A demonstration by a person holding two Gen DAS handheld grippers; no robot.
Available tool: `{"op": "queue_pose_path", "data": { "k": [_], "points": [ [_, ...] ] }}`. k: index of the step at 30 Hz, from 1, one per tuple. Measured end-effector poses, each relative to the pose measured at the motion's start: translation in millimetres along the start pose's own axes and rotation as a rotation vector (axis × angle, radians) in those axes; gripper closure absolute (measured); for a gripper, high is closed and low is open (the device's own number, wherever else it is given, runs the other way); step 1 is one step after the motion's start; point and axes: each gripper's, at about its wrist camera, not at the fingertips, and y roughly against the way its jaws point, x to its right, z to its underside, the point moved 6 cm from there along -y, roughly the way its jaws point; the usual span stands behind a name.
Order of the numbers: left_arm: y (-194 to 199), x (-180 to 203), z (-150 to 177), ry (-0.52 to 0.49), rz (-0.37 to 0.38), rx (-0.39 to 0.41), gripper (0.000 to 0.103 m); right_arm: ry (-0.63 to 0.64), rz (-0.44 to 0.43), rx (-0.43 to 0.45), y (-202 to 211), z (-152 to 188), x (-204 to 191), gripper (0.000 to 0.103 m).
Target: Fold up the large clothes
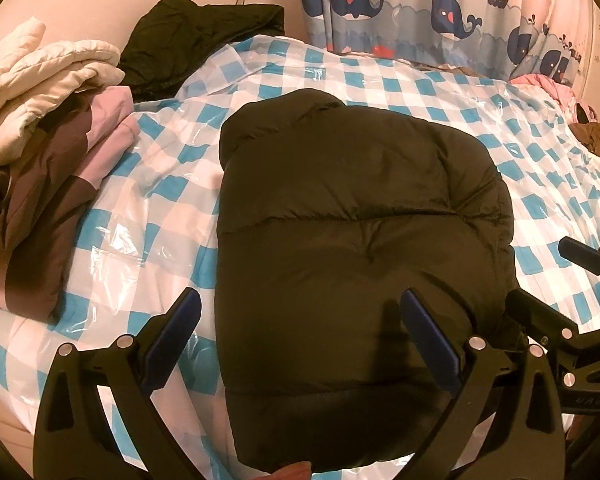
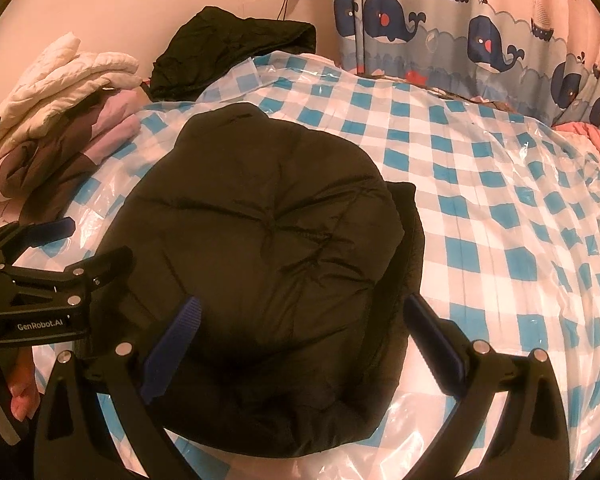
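Left gripper (image 1: 300,336): nearest the lens, jaws spread wide, holding nothing; one blue pad hangs over the near part of the black puffer jacket (image 1: 356,248), the other over the sheet just beside the jacket's left edge; a fingertip shows at the bottom edge of the left wrist view
Right gripper (image 2: 300,340): jaws spread wide, empty; they stand over the jacket's near end, one blue pad above the jacket, the other at its right edge
Black puffer jacket: folded into a thick, roughly square bundle, lying flat on the bed in front of both grippers; its collar end points away from the cameras
Bed cover (image 2: 480,216): blue-and-white checked, under a clear glossy plastic sheet; the jacket rests on it
Clothes pile (image 1: 48,160): left of the jacket, apart from it; brown and pink garments with a cream quilted piece on top
Dark garment (image 1: 204,40): beyond the jacket, crumpled against the wall
Whale curtain (image 2: 480,36): beyond the jacket to the right, behind the bed; whales and boats printed on it
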Motion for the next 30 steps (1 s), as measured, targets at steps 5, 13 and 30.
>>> {"op": "queue_pose_path", "data": {
  "k": [5, 13, 30],
  "points": [
    [0.1, -0.5, 0.1, 0.000, 0.002, -0.003, 0.007, 0.000, 0.001, -0.001, 0.3, 0.5, -1.1, 0.006],
    [-0.7, -1.5, 0.2, -0.002, -0.001, 0.000, 0.007, -0.001, -0.001, 0.002, 1.3, 0.7, -1.7, 0.006],
    [0.4, -0.4, 1.3, -0.003, -0.003, -0.001, 0.007, 0.002, -0.005, 0.000, 0.6, 0.6, -2.6, 0.006]
  ]
}}
